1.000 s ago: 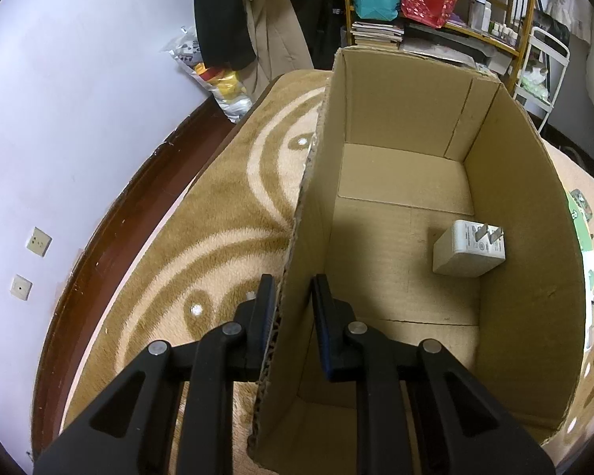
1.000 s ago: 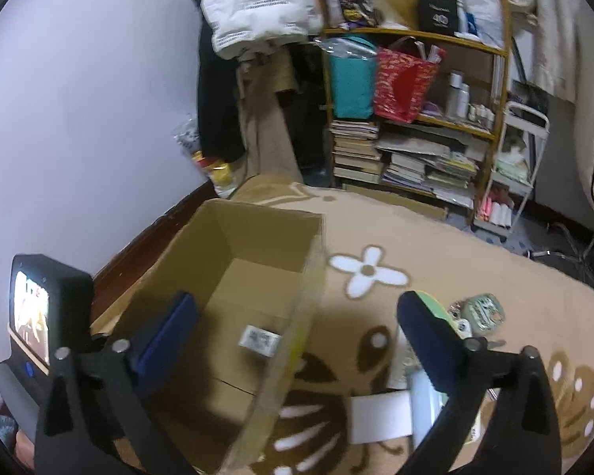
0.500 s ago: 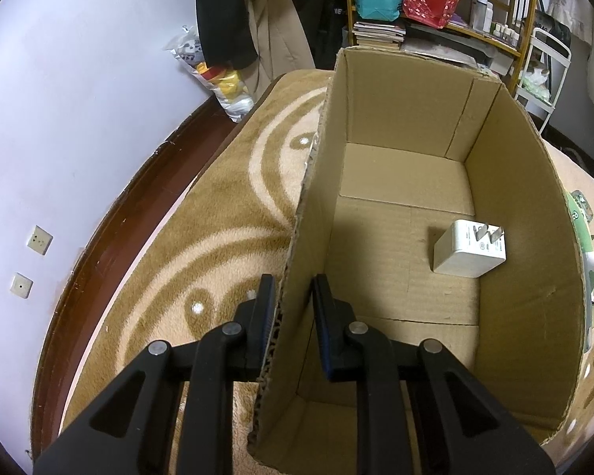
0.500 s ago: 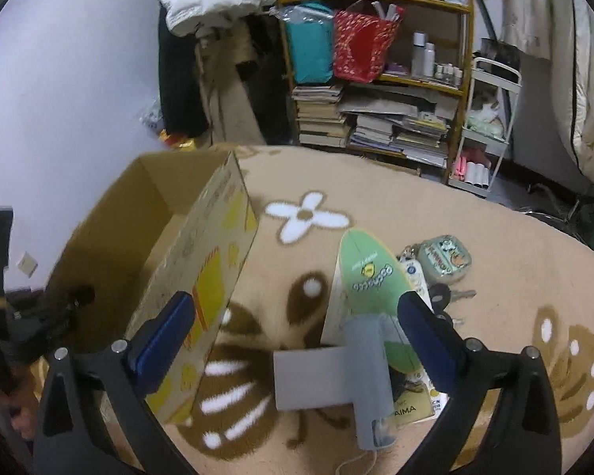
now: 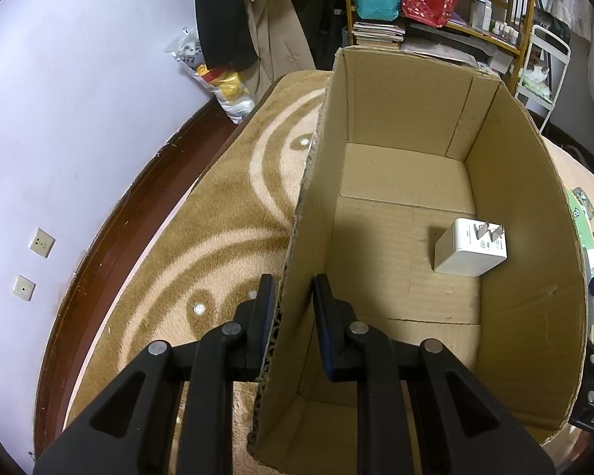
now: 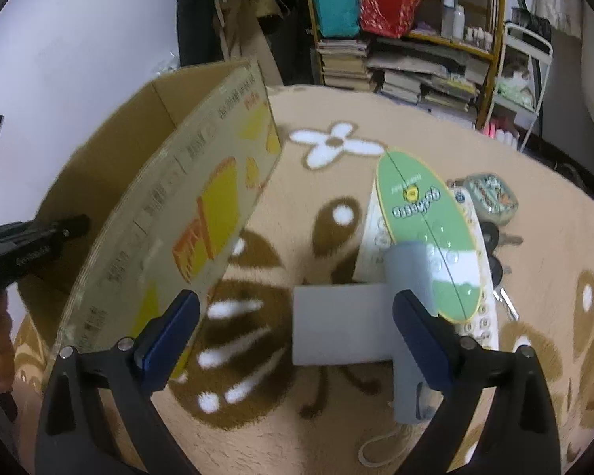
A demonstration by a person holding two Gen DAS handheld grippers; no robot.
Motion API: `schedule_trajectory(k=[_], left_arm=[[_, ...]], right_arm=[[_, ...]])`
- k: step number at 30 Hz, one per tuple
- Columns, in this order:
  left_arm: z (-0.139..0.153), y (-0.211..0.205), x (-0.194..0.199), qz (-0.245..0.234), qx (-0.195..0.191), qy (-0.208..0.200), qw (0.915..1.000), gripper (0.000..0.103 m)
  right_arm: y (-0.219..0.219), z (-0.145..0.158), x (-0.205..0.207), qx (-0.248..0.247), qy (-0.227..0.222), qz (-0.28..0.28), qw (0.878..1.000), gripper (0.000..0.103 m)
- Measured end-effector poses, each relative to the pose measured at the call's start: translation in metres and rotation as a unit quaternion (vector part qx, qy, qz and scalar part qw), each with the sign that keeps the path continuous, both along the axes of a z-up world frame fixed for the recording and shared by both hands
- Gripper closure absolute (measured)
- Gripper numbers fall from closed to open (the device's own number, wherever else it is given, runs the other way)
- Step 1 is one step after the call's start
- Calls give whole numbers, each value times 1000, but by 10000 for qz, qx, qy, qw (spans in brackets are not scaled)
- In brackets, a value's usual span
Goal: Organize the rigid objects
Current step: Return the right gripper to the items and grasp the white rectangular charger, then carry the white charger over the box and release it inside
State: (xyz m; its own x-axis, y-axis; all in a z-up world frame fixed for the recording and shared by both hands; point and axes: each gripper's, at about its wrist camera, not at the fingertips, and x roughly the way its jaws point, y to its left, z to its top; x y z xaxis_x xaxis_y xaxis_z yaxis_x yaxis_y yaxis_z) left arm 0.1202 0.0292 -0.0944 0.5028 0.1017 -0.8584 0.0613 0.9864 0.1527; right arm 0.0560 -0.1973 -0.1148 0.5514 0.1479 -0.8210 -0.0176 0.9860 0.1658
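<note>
- Between the left gripper (image 5: 290,308) fingers sat the cardboard box (image 5: 415,126) wall, pinched.
- Just ahead of the spread, empty right gripper (image 6: 295,326) lay the grey card (image 6: 338,324).
- Best approach, I judged: lower squarely, straddle its edges, keep the box steady.

Left hand-held gripper (image 5: 290,308): jaws straddle the cardboard box (image 5: 526,237) side wall, one finger outside, one inside, clamped on it. Right hand-held gripper (image 6: 297,328): jaws spread wide, empty, just right of the box's printed outer wall.
</note>
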Motion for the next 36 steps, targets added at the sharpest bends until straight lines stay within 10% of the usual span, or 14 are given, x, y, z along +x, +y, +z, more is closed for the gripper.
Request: schedule_trajectory(k=[22, 26, 36], left_arm=[[0, -4, -1, -57, 116, -18, 9999, 83], [0, -5, -1, -45, 108, -13, 9999, 83], [0, -5, 0, -67, 110, -9, 9999, 83]], right_arm=[[-2, -32, 20, -413, 487, -228, 9977, 9], [-9, -40, 20, -333, 638, -389, 9967, 34], [-10, -29, 17, -453, 504, -328, 9972, 35]])
